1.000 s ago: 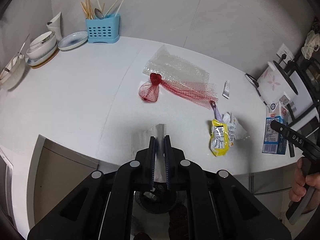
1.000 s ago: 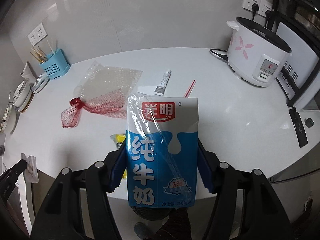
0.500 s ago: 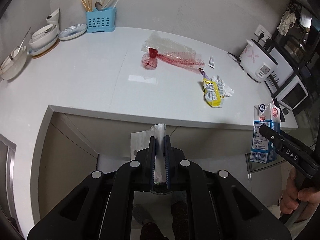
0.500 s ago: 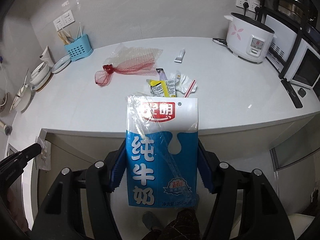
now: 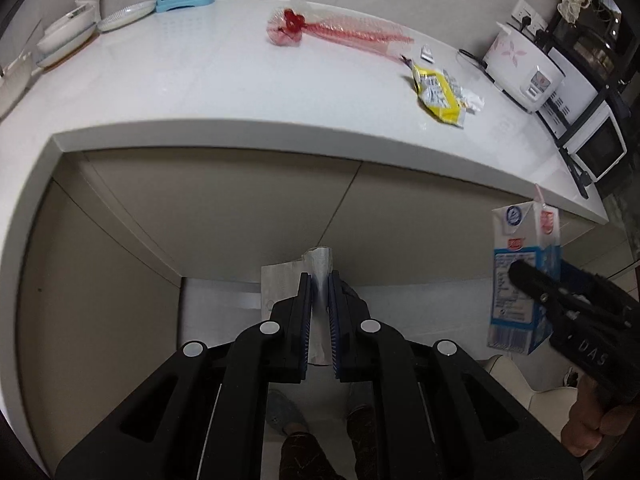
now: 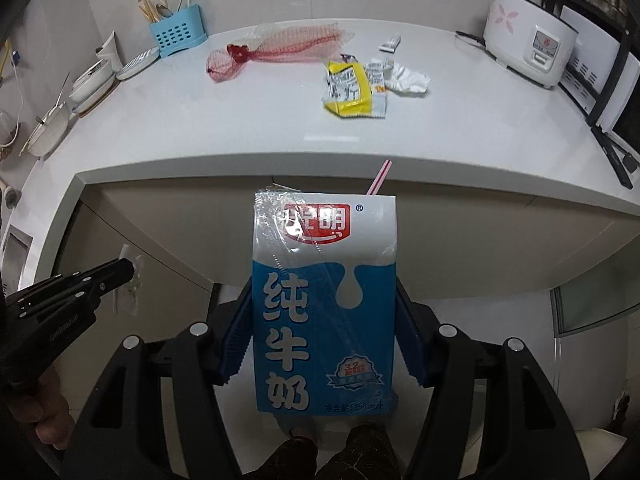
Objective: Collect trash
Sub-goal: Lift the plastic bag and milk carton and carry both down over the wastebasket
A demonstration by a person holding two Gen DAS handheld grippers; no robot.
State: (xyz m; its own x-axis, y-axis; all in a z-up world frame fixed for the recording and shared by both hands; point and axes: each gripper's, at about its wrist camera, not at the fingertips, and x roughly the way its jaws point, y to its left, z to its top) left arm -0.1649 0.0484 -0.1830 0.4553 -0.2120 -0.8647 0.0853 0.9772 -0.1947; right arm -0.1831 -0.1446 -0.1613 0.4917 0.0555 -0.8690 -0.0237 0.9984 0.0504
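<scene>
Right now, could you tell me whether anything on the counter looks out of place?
Yes: litter lies loose on the white counter, namely a red mesh bag, a torn yellow wrapper, crumpled white paper and a small tube.

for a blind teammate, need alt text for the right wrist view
The right tool grips a blue-and-white milk carton with a pink straw, held below the white counter's edge. On the counter lie a yellow wrapper and red mesh bag.
</scene>
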